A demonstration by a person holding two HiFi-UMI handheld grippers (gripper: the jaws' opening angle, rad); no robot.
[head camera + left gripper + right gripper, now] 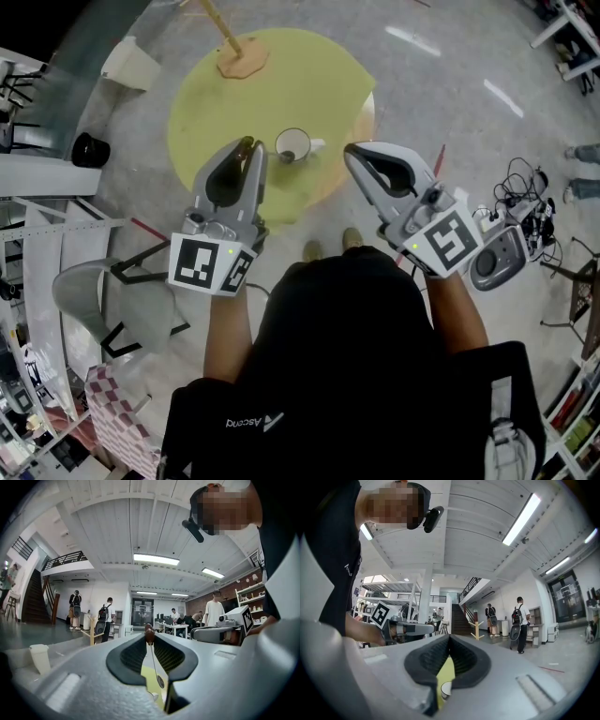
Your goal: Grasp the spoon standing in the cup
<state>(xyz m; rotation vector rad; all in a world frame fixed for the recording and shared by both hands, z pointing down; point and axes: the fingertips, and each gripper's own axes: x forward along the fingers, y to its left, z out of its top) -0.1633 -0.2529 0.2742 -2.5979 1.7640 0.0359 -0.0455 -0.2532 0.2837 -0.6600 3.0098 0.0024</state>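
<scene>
A thin spoon with a brown handle tip [150, 636] hangs between the jaws of my left gripper [250, 147], its small bowl [161, 681] dangling below over the yellow tabletop. The left gripper is shut on the handle tip and is held just left of the cup. The white cup [293, 146] stands near the front edge of the round yellow table [216, 103], and nothing shows inside it. My right gripper [352, 152] hovers just right of the cup, shut with nothing in it. The cup's rim [446, 689] shows through its jaw gap.
A wooden stand [234, 52] rises at the table's far side. On the floor to the left are a white bin [131, 64], a black round object [91, 150] and a grey chair [94, 300]. Cables and a device [511, 225] lie on the floor at right.
</scene>
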